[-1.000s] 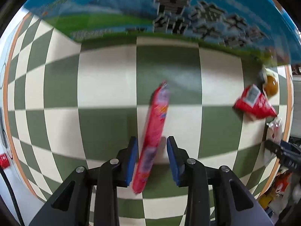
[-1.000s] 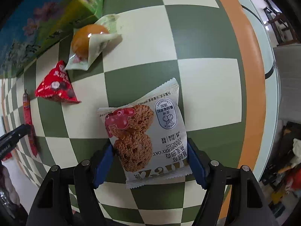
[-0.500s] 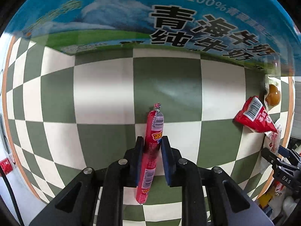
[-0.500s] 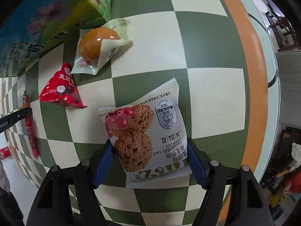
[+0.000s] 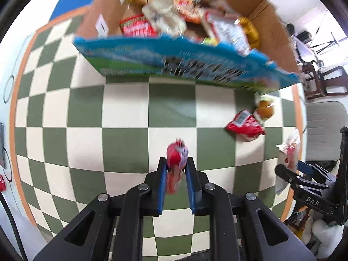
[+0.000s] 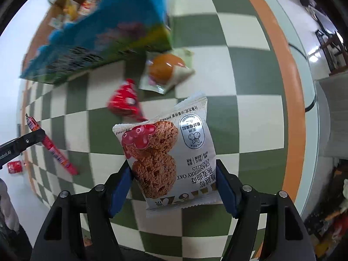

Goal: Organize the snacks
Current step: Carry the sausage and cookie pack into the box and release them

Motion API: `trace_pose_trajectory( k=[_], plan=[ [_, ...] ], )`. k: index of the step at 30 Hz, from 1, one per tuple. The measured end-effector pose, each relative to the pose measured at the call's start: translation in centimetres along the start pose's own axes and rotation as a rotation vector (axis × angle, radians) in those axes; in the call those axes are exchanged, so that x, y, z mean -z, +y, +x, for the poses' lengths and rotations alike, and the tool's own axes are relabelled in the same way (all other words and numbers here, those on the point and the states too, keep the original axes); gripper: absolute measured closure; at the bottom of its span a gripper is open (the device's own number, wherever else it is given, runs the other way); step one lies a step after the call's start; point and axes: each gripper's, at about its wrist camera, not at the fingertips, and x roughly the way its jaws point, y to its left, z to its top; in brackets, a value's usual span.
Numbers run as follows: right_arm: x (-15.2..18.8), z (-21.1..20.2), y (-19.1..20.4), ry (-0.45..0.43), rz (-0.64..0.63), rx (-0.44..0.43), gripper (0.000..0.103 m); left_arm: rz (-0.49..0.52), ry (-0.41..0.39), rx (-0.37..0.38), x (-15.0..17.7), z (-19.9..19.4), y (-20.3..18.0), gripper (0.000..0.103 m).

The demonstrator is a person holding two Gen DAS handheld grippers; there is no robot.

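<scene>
A thin red plastic-wrapped sausage stick [image 5: 176,169], blurred and half hidden, is clamped in the left claw [image 5: 176,182] above the green-and-cream checkered worktop [image 5: 126,113]. A silver cranberry oat cookie packet [image 6: 169,158] is gripped by the right claw [image 6: 174,187]. The snack-filled cardboard box [image 5: 269,21] beyond is smeared, its print unreadable.

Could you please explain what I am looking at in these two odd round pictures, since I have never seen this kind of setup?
A person holds a two-finger gripper in each hand; a fisheye camera on each looks along its fingers. In the left view, the left gripper pinches a red sausage stick. In the right view, the right gripper holds a cookie packet. On the checkered tablecloth lie a red triangular packet and a wrapped brown bun. Behind stands an open cardboard box of snacks.
</scene>
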Motion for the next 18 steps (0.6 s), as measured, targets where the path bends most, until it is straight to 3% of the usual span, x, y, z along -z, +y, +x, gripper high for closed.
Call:
trace_pose_trajectory(
  k=[8,18],
  plan=[
    [-2.1,-8.2,3.7,-0.139,-0.068,-0.056,0.029,0.063,-0.181,-0.018,-4.3,-5.2,-2.8,0.089],
    [-4.9,-16.6,8.4,-0.297,-0.118,-0.145,0.029,0.122,-0.321,-0.003,-8.6,-12.6,-4.5,0.089]
  ],
)
